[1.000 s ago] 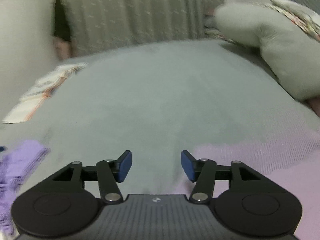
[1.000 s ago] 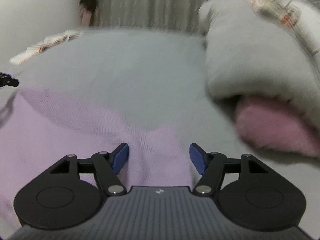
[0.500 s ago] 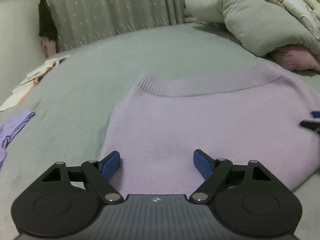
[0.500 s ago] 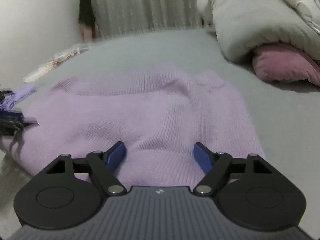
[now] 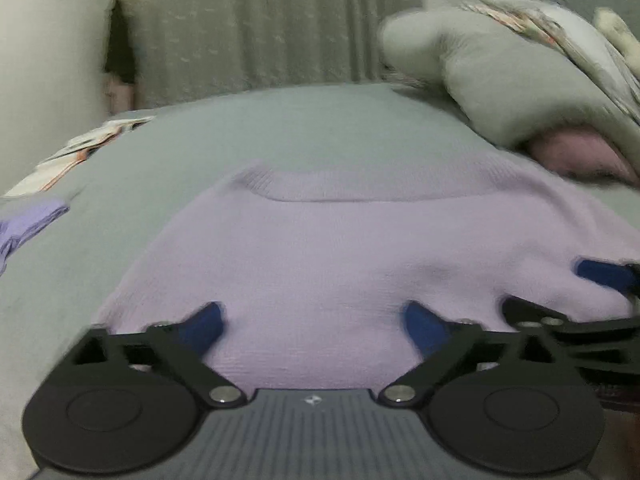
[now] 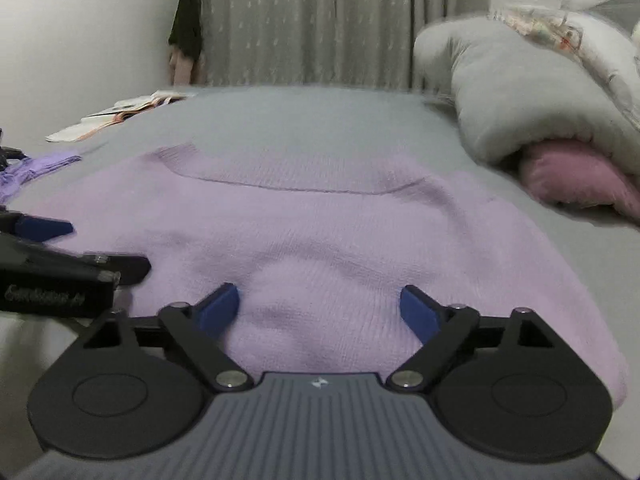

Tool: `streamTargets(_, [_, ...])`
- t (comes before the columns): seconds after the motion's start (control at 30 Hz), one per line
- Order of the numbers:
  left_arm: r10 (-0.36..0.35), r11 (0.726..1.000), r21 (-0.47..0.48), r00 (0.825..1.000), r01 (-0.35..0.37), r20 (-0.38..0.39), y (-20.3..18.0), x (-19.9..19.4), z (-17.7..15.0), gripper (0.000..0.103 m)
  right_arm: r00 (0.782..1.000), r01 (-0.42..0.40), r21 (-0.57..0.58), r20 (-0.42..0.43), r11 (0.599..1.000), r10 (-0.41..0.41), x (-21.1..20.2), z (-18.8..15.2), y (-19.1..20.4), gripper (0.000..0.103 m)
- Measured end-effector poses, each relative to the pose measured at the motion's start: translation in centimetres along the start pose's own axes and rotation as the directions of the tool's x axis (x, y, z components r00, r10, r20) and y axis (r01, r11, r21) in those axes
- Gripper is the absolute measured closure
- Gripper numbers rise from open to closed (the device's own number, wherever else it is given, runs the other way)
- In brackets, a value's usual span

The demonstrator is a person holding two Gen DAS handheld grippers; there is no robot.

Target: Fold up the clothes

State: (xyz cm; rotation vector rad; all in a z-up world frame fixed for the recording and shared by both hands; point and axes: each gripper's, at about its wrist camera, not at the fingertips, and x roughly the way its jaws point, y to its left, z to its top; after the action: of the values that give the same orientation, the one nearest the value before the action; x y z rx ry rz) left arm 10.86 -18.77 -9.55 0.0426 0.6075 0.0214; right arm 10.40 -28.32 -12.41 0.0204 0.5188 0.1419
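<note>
Left wrist view: the lilac sweater [image 5: 340,256] is seen spread on the grey bed [image 5: 280,128], its ribbed band toward the far edge and its near part under the left gripper [image 5: 316,326]. No crease of a finished fold can be made out, so the folding is judged barely begun, with most of it left. The jaws of the left gripper are opening; knit lies between them but is not pinched. The right gripper [image 5: 560,292] is seen at the right margin, over the same garment.

Right wrist view: the sweater [image 6: 320,240] is shown soft, finely ribbed and slightly humped near the right gripper [image 6: 320,306], whose jaws are also opening with nothing clamped. A rolled grey duvet [image 6: 520,96] over a pink pillow [image 6: 580,176] is seen at the bed's right edge, and a second purple garment [image 6: 32,168] at its left edge.
</note>
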Motion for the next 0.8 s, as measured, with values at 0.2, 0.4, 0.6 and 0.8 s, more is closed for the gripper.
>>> streamTargets(0.2, [0.036, 0.999, -0.033, 0.999, -0.035, 0.033, 3.4, -0.8, 0.2, 0.000, 0.996, 0.048, 0.112, 0.065, 0.993, -0.055, -3.1, 2.2, -1.8, 0.013])
streamTargets(0.4, [-0.052, 0.999, -0.013, 0.998, 0.052, -0.044, 5.0, -1.2, 1.0, 0.001, 0.998, 0.060, 0.155, -0.031, 0.986, -0.056, -1.7, -0.3, -4.3, 0.010])
streamTargets(0.6, [-0.068, 0.998, 0.003, 0.996, 0.068, -0.058, 6.6, -8.2, -1.2, 0.001, 0.997, -0.013, 0.144, -0.070, 0.990, 0.024, -9.5, 1.2, -3.6, 0.010])
streamTargets(0.8, [-0.104, 0.994, 0.017, 0.987, 0.107, -0.127, 5.7, -11.2, -6.3, 0.001, 0.947, -0.019, 0.079, -0.318, 0.997, 0.043, -10.5, -1.6, -2.1, 0.010])
